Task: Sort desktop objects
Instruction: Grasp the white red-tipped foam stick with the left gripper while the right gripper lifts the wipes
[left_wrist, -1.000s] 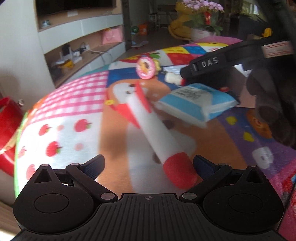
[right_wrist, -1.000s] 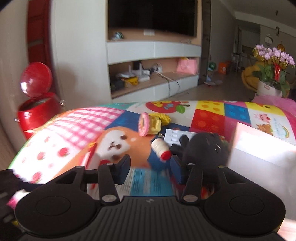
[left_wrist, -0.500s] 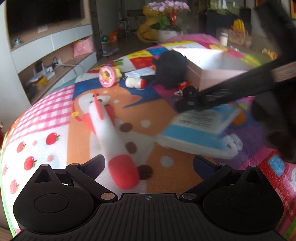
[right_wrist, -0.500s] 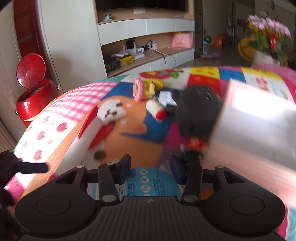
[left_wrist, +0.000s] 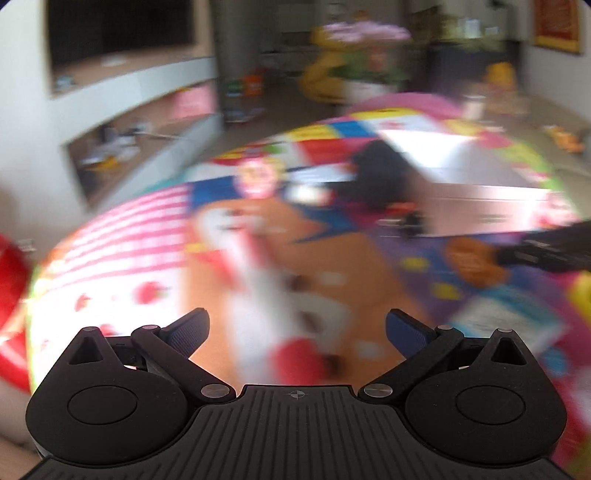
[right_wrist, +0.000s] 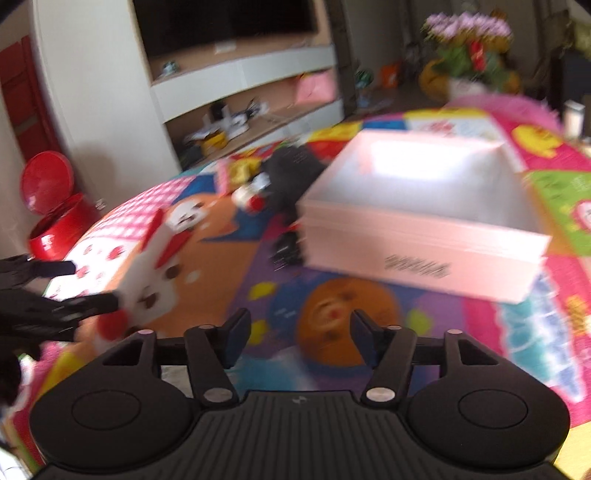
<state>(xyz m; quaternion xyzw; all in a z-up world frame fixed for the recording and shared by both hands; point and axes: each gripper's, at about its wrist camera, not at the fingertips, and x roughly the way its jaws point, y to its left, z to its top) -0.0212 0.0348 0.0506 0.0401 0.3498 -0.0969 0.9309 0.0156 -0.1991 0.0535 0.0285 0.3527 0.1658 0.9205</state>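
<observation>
on the mat | both views blurred | left claw wide, empty | right claw just widened, empty

Bright daylight, heavy motion blur, fisheye-bent edges, glare whitening the pink box.

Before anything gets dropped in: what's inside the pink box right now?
The pink box is open, and the visible part of its pale inside looks bare. Glare washes out the floor, and the near wall hides the front strip, so something small could go unseen.
</observation>
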